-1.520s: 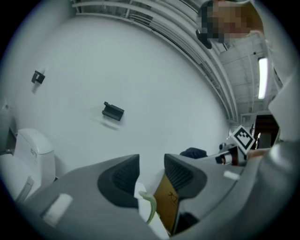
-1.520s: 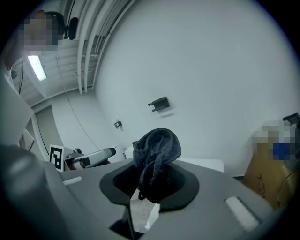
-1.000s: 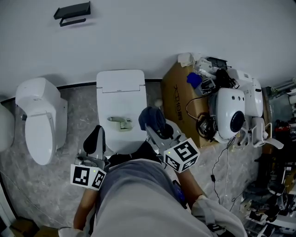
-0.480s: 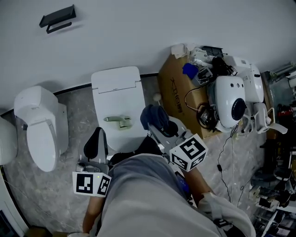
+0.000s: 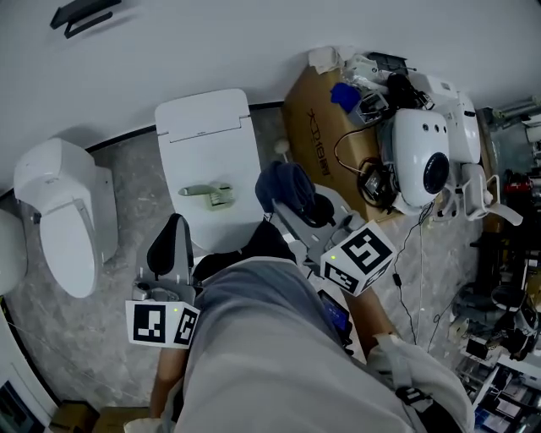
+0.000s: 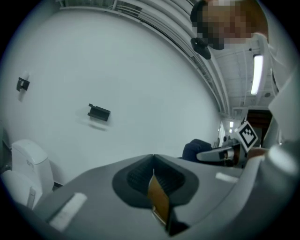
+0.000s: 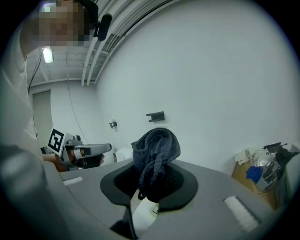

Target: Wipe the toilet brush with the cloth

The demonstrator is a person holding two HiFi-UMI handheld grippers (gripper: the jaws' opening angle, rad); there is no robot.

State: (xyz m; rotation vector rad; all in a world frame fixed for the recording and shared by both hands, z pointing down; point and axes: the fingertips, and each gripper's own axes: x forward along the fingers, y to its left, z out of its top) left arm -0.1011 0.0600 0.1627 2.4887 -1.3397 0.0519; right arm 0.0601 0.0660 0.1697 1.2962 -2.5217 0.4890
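My right gripper (image 5: pixel 296 207) is shut on a dark blue cloth (image 5: pixel 283 184), which bunches up over its jaws (image 7: pixel 156 147). It hangs above the right side of a white toilet (image 5: pixel 211 139) whose lid is down. A pale green handled object (image 5: pixel 209 194) lies on that lid. A small white knob (image 5: pixel 281 147) stands between the toilet and a cardboard box; I cannot tell whether it is the brush. My left gripper (image 5: pixel 173 227) is at the toilet's near left corner, jaws together, with nothing in them (image 6: pixel 153 161).
A second white toilet (image 5: pixel 59 211) stands to the left. A cardboard box (image 5: pixel 317 148) full of clutter and a white rounded machine (image 5: pixel 423 169) with cables crowd the right side. A black bracket (image 5: pixel 80 15) hangs on the wall. The floor is grey marble.
The head view has swung, so the toilet sits further up and left. My right gripper, still shut on the cloth, has shifted slightly to the right. The left gripper has hardly moved.
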